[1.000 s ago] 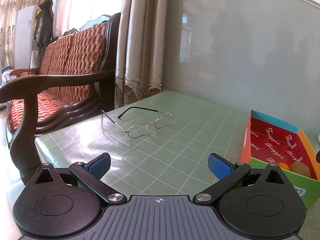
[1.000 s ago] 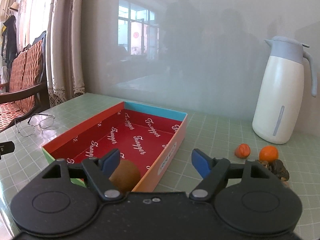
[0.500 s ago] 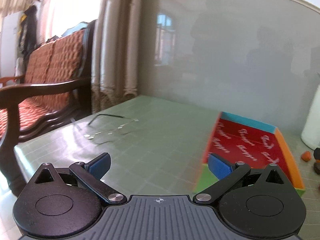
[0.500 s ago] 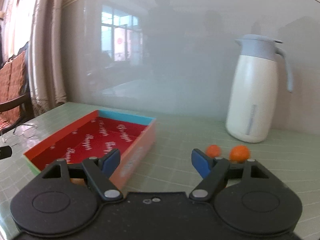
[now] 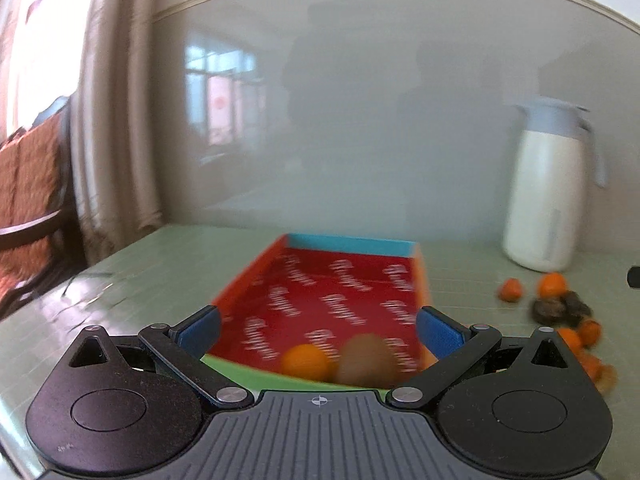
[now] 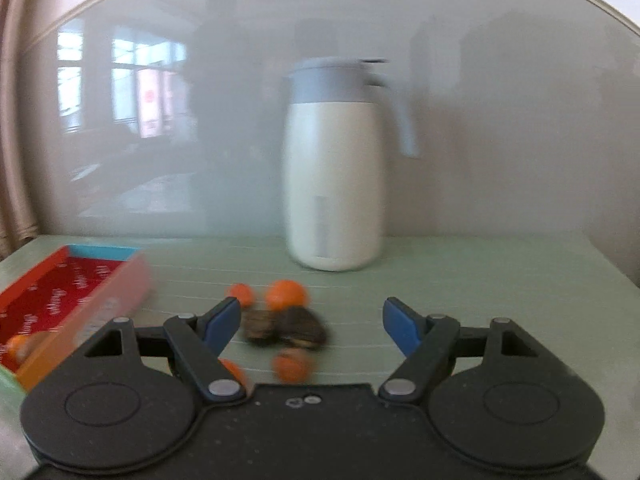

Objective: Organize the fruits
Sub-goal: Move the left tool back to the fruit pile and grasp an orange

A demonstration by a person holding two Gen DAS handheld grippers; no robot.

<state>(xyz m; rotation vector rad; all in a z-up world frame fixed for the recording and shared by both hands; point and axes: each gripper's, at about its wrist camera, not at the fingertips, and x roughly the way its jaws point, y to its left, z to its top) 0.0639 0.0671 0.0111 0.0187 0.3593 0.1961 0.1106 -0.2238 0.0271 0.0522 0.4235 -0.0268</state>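
Observation:
A shallow box with a red lining (image 5: 340,300) lies on the green table; it also shows at the left of the right wrist view (image 6: 60,292). An orange fruit (image 5: 305,361) and a brown kiwi (image 5: 366,362) lie at its near end. My left gripper (image 5: 318,326) is open and empty, just in front of the box. My right gripper (image 6: 312,324) is open and empty above a loose cluster of small orange fruits (image 6: 285,295) and dark brown fruits (image 6: 286,328) on the table. The cluster also shows in the left wrist view (image 5: 560,304).
A white thermos jug with a grey lid (image 6: 334,184) stands behind the loose fruit against the grey wall; it also shows in the left wrist view (image 5: 546,196). A wooden chair with a red cushion (image 5: 28,184) and curtains (image 5: 116,128) are at the far left.
Both grippers have swung to the right. The left now faces the box instead of the glasses; the right now faces the thermos and loose fruit. Both stayed open.

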